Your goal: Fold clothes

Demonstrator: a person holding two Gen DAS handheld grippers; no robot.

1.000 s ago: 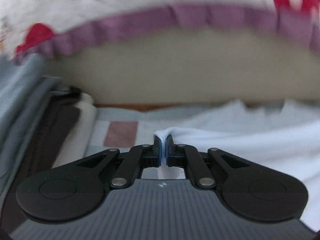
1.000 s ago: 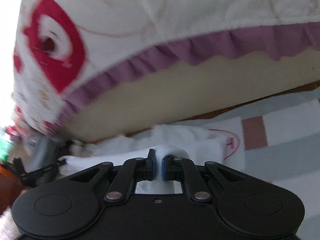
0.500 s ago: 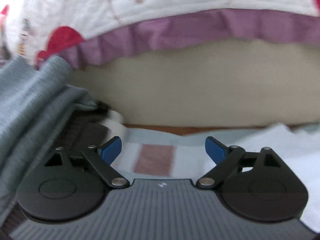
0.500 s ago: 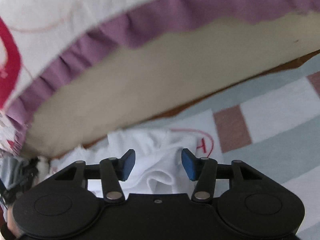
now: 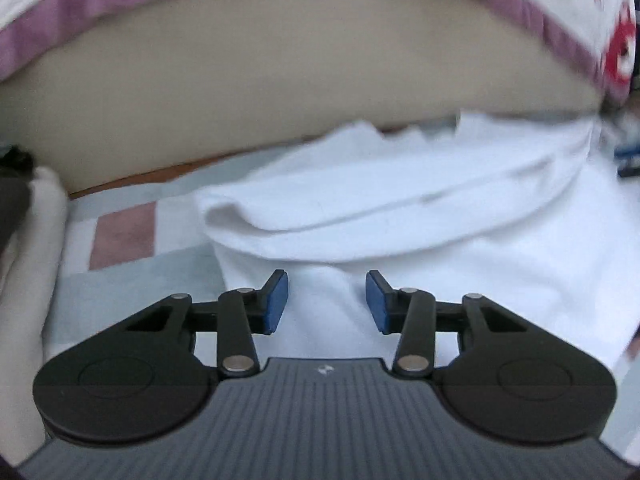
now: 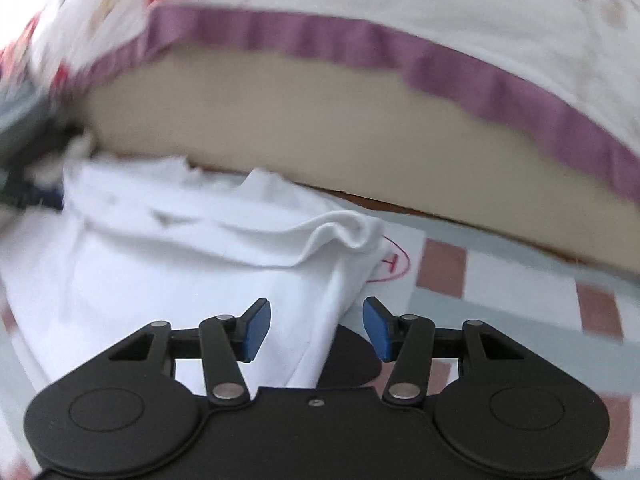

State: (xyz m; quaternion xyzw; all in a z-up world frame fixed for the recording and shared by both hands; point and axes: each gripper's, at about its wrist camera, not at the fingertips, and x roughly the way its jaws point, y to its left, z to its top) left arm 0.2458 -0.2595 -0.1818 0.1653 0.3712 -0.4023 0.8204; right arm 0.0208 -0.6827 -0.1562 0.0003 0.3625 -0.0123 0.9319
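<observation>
The white garment (image 5: 420,216) is lying on a checked cloth (image 5: 120,236) in front of a beige cushion edge (image 5: 240,92), its far part already doubled over into a soft, rounded fold. It is looking light and limp (thin knit, by the look of it), so it will likely sag and crease wherever it is lifted; the side hems near the fold seem the best places to pinch. The left gripper (image 5: 327,300) is hovering over the near cloth, its jaws having just been narrowing, with nothing clamped. The right gripper (image 6: 316,328) is standing released, straddling the garment's right edge, pads not pressing. A purple-trimmed patterned cover (image 6: 360,40) is hanging above.
</observation>
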